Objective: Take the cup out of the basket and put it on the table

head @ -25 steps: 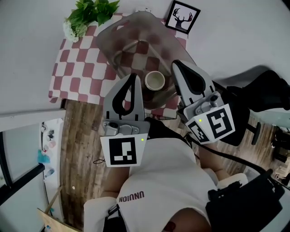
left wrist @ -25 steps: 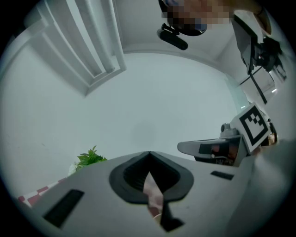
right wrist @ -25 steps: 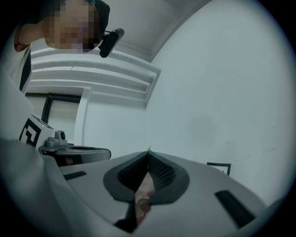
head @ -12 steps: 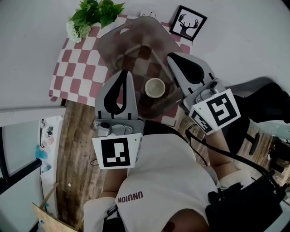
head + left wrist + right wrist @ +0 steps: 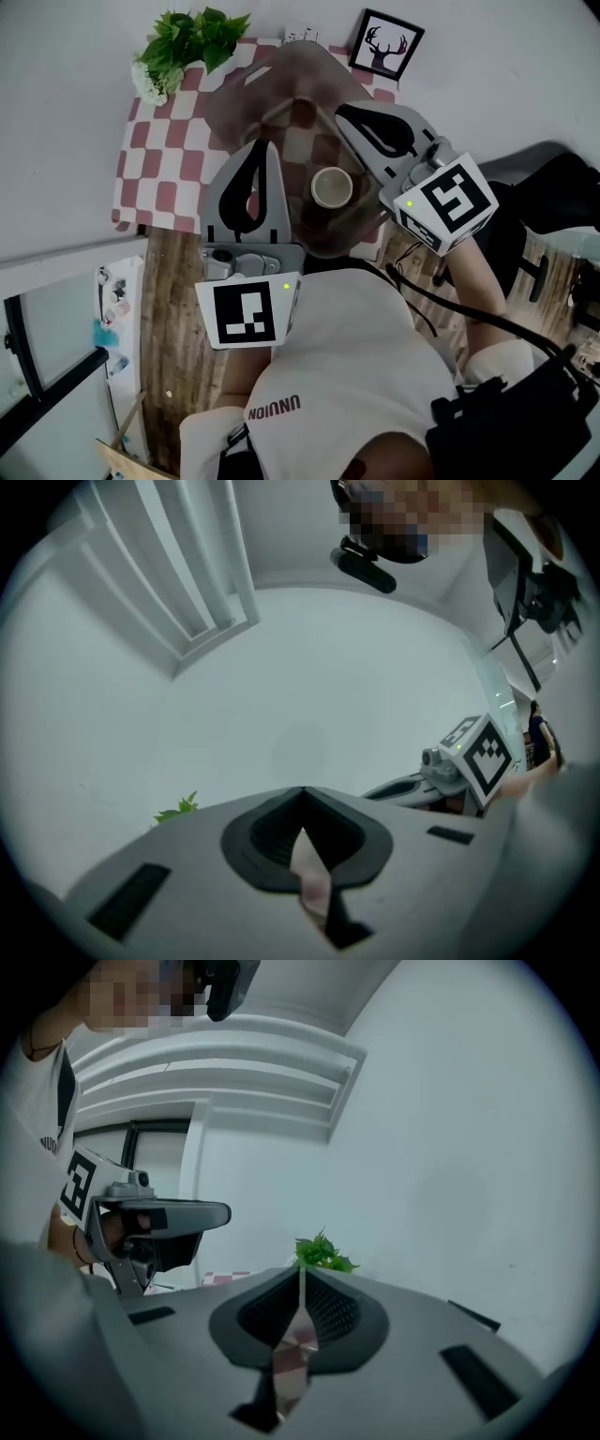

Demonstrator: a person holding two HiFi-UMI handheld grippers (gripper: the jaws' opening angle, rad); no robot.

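A cream cup (image 5: 331,187) stands upright inside a translucent grey basket (image 5: 281,84) on the table with the red-and-white checkered cloth (image 5: 155,150). My left gripper (image 5: 265,148) is shut and empty; in the head view its tip lies over the basket's left side, left of the cup. My right gripper (image 5: 343,114) is shut and empty too, its tip over the basket's right side, beyond the cup. The left gripper view shows closed jaws (image 5: 302,791) against a white wall. The right gripper view shows closed jaws (image 5: 302,1271) pointing toward the plant (image 5: 322,1252).
A green potted plant (image 5: 187,42) stands at the table's back left corner, a framed deer picture (image 5: 385,44) at the back right. Wooden floor (image 5: 169,309) lies below the table edge. A white shelf (image 5: 112,300) is at left, a black bag (image 5: 506,422) at lower right.
My right gripper has swung left and turned, coming over the basket's right side. The left gripper has moved a little forward along the basket's left side. Both stay shut.
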